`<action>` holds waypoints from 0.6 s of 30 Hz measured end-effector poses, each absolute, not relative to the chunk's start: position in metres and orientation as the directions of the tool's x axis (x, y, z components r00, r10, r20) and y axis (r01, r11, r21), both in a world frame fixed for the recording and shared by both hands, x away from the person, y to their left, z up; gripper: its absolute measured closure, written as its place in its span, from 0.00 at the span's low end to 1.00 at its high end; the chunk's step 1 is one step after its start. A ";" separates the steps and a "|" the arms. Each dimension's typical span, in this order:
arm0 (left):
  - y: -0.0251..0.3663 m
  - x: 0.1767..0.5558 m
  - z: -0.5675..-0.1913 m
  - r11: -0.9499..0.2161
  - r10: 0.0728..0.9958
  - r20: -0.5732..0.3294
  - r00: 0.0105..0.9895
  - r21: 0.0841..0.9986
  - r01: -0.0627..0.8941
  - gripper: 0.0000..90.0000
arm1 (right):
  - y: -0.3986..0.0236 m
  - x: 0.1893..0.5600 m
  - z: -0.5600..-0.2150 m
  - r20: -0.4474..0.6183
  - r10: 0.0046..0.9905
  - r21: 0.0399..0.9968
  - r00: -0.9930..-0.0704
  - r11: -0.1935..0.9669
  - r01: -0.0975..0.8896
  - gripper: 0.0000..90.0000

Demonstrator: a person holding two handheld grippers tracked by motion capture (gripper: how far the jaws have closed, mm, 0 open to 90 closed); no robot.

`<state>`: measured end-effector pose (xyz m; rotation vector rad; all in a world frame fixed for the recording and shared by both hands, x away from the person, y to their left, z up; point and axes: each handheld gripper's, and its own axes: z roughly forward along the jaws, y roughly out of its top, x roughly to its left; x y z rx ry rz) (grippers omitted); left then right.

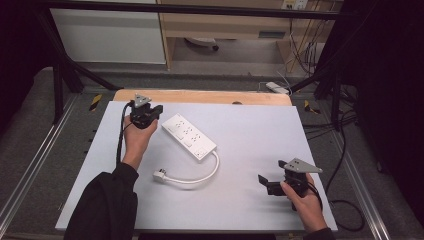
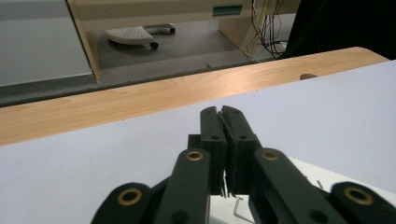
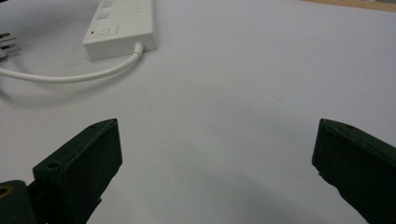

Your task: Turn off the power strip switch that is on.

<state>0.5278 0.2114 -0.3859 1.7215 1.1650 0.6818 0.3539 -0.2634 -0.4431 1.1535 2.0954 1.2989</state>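
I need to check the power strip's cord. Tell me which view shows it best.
High view: the whole cord curves from the power strip to its plug. Right gripper view shows the strip end; left gripper view, a white corner.

The plug [image 3: 5, 43] and the far end of the power strip [image 3: 122, 28] are being cut off by the right gripper view's edges.

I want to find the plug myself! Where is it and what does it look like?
Look at the big white table. Near its middle lies a white power strip, and a white cord curls from it toward the person. The plug is the small white block with metal prongs at the cord's loose end.
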 end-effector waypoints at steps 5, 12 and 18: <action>0.211 0.530 -0.389 -0.138 0.915 -0.044 0.401 0.900 0.414 1.00 | -0.264 0.354 -0.443 0.075 0.818 0.876 -0.570 0.219 0.430 0.02; 0.209 0.533 -0.395 -0.148 0.915 -0.040 0.400 0.892 0.427 1.00 | -0.263 0.354 -0.443 0.075 0.817 0.876 -0.571 0.220 0.429 0.02; 0.210 0.537 -0.400 -0.149 0.918 -0.042 0.395 0.886 0.440 1.00 | -0.263 0.354 -0.443 0.075 0.818 0.877 -0.570 0.218 0.429 0.02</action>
